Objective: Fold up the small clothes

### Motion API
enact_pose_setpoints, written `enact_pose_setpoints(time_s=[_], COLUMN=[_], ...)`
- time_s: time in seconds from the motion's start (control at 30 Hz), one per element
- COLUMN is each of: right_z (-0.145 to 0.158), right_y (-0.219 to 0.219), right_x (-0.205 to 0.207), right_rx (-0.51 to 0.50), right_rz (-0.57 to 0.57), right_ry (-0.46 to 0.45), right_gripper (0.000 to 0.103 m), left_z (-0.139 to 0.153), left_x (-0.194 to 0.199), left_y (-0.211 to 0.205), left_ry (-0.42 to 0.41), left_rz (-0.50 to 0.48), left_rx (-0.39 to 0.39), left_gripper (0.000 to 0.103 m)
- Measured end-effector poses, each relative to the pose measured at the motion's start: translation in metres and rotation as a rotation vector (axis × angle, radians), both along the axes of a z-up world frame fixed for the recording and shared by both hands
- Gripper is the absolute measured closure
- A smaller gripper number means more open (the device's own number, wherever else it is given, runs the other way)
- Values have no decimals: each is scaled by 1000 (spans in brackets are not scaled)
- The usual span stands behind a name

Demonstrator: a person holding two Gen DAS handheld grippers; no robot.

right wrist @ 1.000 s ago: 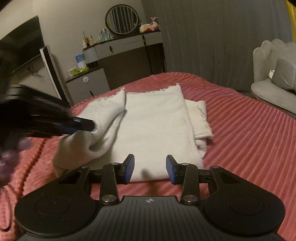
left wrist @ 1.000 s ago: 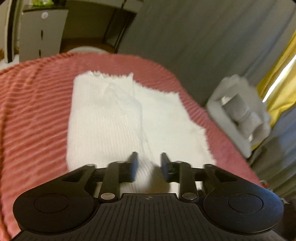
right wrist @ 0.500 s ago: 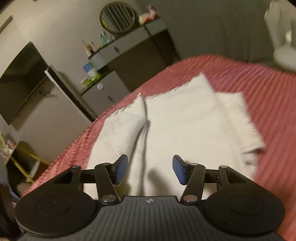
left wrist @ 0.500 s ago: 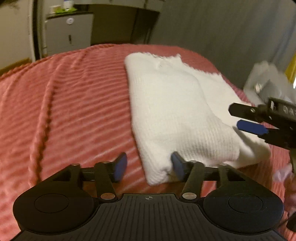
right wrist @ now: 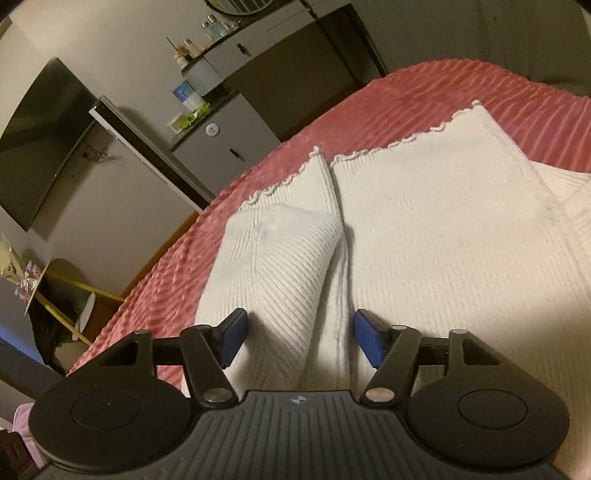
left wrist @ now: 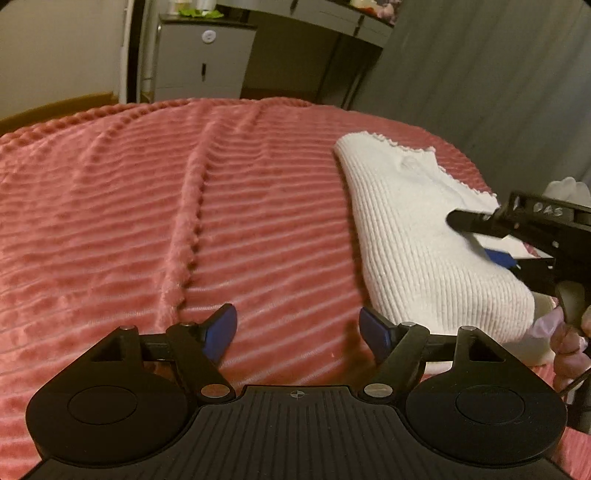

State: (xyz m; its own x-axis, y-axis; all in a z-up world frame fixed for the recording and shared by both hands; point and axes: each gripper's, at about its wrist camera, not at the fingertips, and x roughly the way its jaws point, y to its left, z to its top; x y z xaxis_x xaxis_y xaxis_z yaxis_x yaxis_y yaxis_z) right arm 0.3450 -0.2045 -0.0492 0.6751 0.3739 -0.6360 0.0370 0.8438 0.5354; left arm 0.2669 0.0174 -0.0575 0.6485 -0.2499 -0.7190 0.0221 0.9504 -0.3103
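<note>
My bed's pink ribbed blanket point(left wrist: 155, 206) fills the near view. Beyond its far edge I see a grey cabinet point(left wrist: 203, 61) beside a dark dresser point(right wrist: 295, 74) with small bottles point(right wrist: 212, 31) on top. A black television point(right wrist: 40, 136) hangs on the left wall.

Home bedroom, pink-blanketed bed point(left wrist: 184, 221), wall television point(right wrist: 40, 140), dressing table point(right wrist: 258, 48)

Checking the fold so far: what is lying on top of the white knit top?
A folded-over sleeve lies across the left part of the white knit top, which rests on the pink bedspread. Whatever is under that flap is covered.
</note>
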Motion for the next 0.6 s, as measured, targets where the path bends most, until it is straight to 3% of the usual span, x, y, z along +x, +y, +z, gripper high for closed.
enact_pose_setpoints(time_s=[0.03,0.13,0.2,0.27,0.43,0.6], right_z=[0,1,3,2,15,49], right_y=[1,6,9,9,21,16], right_x=[0,-1,0,3,-2,-21], right_rx=[3,-4,-14,12,-95,-248], right_rz=[10,17,16,12,12,-1], right_ry=[-6,-4,-1,11,-22,-137], right_gripper=[76,77,68,67,84,87], left_z=[-1,-2,-4,-4,-3,-3], left_x=[1,-5,-7,-8,-10,-11], left_y=[-1,-4,-6,-9,-12,-15], left_ry=[-1,-4,-6,-9,-10,-17], left_rz=[-1,-15,-26,-33,-36,-43], left_rx=[2,33,46,54,76,93], left_gripper=[22,22,19,17,15,13])
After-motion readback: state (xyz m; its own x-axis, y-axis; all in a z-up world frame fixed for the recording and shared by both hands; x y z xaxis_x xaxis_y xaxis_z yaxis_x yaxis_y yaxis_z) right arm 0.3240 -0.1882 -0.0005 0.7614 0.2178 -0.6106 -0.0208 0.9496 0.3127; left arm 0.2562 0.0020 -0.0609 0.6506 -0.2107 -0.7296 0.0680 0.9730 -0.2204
